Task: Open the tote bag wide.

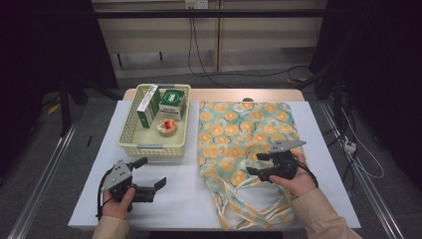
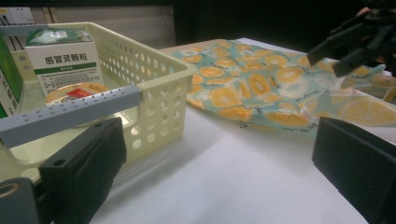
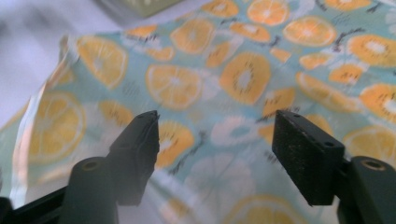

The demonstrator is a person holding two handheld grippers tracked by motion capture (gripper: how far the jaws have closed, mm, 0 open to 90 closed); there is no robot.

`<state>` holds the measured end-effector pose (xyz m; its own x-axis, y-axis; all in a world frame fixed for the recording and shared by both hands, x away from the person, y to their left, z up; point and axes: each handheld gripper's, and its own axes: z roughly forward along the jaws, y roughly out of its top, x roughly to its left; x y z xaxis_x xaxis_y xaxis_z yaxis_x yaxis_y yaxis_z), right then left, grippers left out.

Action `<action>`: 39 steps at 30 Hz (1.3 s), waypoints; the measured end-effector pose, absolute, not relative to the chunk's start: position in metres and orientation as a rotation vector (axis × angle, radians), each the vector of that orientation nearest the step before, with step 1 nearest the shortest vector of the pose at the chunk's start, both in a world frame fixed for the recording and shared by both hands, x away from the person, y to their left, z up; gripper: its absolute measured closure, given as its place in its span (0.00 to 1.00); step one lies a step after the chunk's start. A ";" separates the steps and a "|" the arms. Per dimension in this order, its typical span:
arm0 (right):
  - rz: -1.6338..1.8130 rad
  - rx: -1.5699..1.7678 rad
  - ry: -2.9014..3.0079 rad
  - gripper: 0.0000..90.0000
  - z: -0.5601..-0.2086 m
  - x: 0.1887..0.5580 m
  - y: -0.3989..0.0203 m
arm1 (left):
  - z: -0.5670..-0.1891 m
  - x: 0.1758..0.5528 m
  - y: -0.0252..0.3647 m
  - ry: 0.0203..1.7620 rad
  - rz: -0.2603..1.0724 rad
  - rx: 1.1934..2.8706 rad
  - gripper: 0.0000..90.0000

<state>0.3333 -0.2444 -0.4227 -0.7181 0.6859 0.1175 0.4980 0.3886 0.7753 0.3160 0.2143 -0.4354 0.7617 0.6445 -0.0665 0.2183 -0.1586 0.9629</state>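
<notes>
The bag [image 1: 244,144] is thin printed cloth: light, limp and likely to bunch or slide on the smooth table [image 1: 164,194], so I would pinch a hem or one of the handle straps rather than the flat middle. It lies spread at the table's right half, at 3 o'clock from the basket [image 1: 130,133]. The right gripper [image 1: 255,164] hovers over its lower part, jaws wide with nothing between them. The left gripper [image 1: 149,174], also open and empty, rests at 9 o'clock from the bag.

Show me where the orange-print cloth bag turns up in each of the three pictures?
High view: bag lies flat, right of centre, under the right gripper.
Left gripper view: bag spreads across the upper right, beyond the basket.
Right gripper view: bag lies behind the open jaws.
Shared landmark: the basket.
</notes>
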 end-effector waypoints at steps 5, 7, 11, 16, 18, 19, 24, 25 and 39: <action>1.143 1.026 2.478 0.32 -0.438 0.317 -0.247 | -0.437 0.317 0.214 0.681 0.429 1.730 0.03; 1.113 1.018 2.489 0.34 -0.445 0.313 -0.250 | -0.437 0.317 0.213 0.688 0.420 1.724 0.03; 1.024 0.980 2.516 0.39 -0.454 0.311 -0.251 | -0.437 0.318 0.213 0.677 0.428 1.740 0.03; 1.057 1.001 2.489 0.69 -0.454 0.313 -0.253 | -0.437 0.318 0.212 0.681 0.426 1.736 0.03; 1.063 1.029 2.462 0.81 -0.455 0.316 -0.252 | -0.437 0.318 0.211 0.682 0.423 1.735 0.03; 1.056 1.027 2.452 0.89 -0.455 0.317 -0.250 | -0.436 0.318 0.212 0.677 0.428 1.743 0.03; 1.011 1.012 2.449 1.00 -0.453 0.327 -0.236 | -0.437 0.318 0.210 0.679 0.418 1.737 0.03; 1.031 1.029 2.443 1.00 -0.453 0.331 -0.234 | -0.437 0.319 0.210 0.677 0.420 1.738 0.03; 1.087 1.229 2.303 1.00 -0.450 0.395 -0.210 | -0.438 0.320 0.210 0.671 0.418 1.747 0.03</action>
